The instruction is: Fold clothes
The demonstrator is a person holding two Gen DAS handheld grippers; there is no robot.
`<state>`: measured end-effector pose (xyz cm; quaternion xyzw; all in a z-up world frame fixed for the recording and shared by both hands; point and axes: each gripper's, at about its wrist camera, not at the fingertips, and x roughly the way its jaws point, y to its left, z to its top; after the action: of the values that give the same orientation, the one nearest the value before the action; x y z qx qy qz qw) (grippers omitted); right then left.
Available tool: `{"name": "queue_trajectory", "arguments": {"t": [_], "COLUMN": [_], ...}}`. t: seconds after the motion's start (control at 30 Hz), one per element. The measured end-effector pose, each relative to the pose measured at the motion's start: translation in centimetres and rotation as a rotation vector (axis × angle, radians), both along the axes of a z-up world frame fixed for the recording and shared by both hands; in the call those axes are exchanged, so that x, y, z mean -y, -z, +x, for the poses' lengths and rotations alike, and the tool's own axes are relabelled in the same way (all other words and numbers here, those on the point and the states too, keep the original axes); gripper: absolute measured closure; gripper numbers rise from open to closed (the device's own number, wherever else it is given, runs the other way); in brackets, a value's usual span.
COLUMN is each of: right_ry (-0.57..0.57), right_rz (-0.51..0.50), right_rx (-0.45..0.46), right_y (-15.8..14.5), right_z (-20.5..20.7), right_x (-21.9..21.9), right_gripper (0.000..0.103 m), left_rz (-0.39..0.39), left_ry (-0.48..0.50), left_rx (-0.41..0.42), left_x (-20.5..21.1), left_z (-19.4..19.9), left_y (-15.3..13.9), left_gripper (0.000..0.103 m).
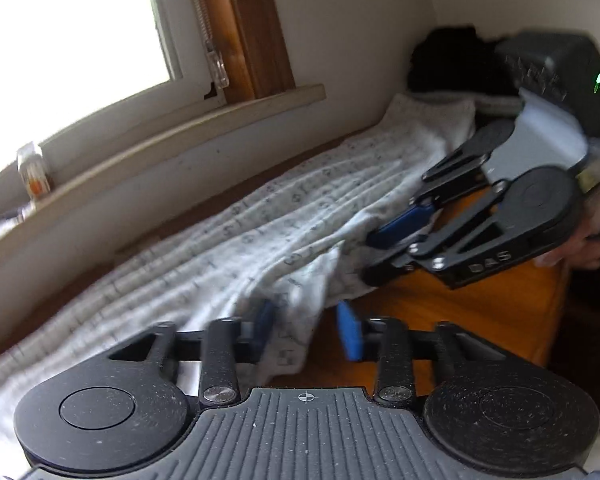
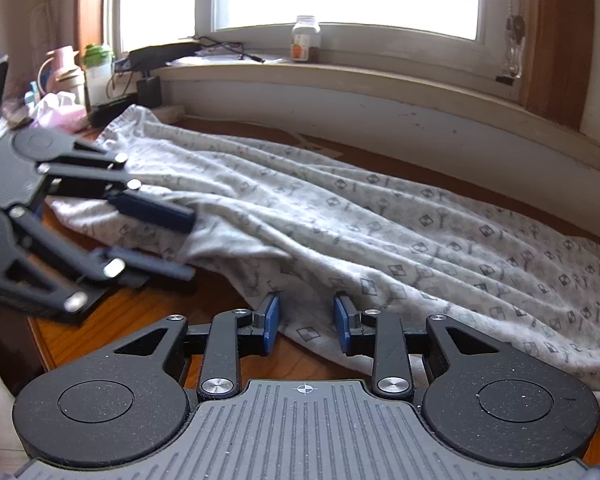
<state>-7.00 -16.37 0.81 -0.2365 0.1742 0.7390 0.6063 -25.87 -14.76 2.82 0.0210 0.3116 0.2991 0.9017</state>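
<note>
The soft, light patterned garment (image 2: pixel 340 216) lies rumpled along the desk (image 2: pixel 148 316) under the window, best pinched at its near hem, which sits between each hand-held gripper's parted pads, left (image 1: pixel 306 330) and right (image 2: pixel 306 320).

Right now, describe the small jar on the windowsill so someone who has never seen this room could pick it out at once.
Start at the bright window, then drop to the pale windowsill below it. The small jar stands upright there, near the sill's middle. It is clear, with a pale lid and an orange-marked label, and stands alone, apart from the cables and dark clutter further left.
</note>
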Motion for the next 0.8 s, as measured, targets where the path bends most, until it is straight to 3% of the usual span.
{"name": "queue_trajectory", "arguments": {"t": [0.07, 0.33, 0.6, 0.8], "right_ry": [-0.007, -0.041, -0.105, -0.215], "right_rz": [0.001, -0.012, 0.037, 0.062], "right_rx": [0.007, 0.000, -0.007, 0.013], "right_y": [0.1, 0.0, -1.4, -2.1], "right_z": [-0.1, 0.0, -2.3, -6.3], "right_x": [0.0, 0.4, -1.0, -2.9], "right_gripper": [0.069, 0.068, 0.067, 0.058], "left_rz": [0.014, -0.099, -0.114, -0.134], "left_ry": [0.001, -0.013, -0.015, -0.021], "left_rx": [0.003, 0.204, 0.189, 0.187], "left_x": [-0.4, -4.4, -6.7, -7.6], "left_z": [-0.2, -3.6, -2.9, -2.8], "left_y": [-0.4, -5.3, -5.5, -5.4], "left_gripper": [0.099, 0.099, 0.099, 0.100]}}
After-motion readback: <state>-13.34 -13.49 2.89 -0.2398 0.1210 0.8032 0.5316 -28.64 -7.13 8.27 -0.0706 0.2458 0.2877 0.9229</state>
